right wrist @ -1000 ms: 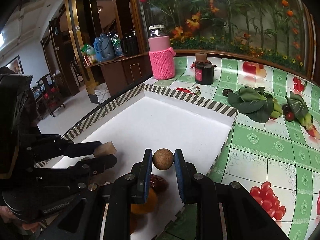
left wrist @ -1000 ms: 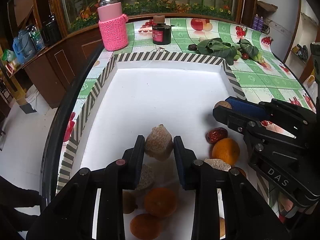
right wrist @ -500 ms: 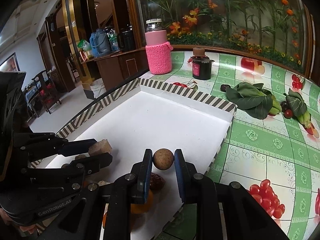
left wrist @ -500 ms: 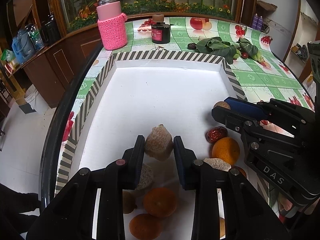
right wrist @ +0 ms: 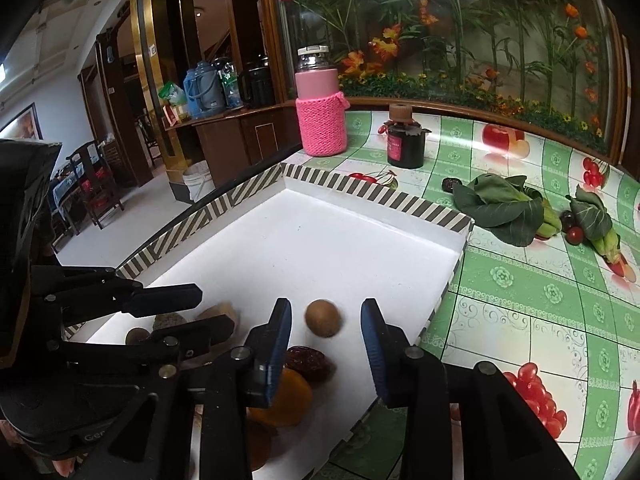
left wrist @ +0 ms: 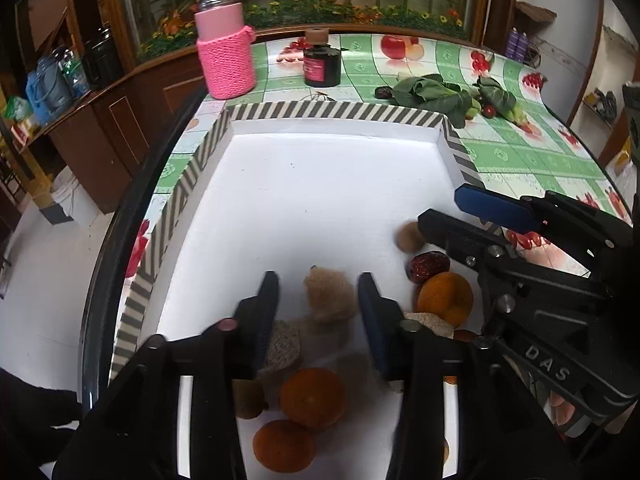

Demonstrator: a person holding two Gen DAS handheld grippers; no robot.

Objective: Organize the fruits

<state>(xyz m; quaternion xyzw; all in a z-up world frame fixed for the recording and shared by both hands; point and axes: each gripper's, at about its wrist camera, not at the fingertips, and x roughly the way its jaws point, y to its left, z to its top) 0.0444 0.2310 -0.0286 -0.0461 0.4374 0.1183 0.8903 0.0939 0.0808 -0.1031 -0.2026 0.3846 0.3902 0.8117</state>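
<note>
A white tray [left wrist: 320, 112] with a striped rim holds the fruit at its near end. My left gripper [left wrist: 318, 300] hangs over it with its jaws opening. A rough tan lump [left wrist: 330, 298] sits blurred between the pads, touching neither. My right gripper [right wrist: 325, 316] is also opening, and a round brown fruit [right wrist: 323, 318] lies loose between its fingers. That round fruit [left wrist: 410, 237] shows beside the right gripper [left wrist: 442, 206] in the left wrist view. The left gripper [right wrist: 212, 308] appears at the left of the right wrist view. Oranges [left wrist: 312, 398] and a red date [left wrist: 428, 266] lie below.
Behind the tray [right wrist: 360, 196] stand a pink knit-sleeved bottle [left wrist: 226, 52] and a dark jar [left wrist: 321, 64]. Leafy greens [left wrist: 432, 96] with small red fruits lie at the back right on the green patterned tablecloth. The table's edge runs close along the tray's left side.
Both grippers have gone from shut to parted jaws. The tan lump and the round brown fruit have come free of the pads and now look blurred. Neither hand has shifted.
</note>
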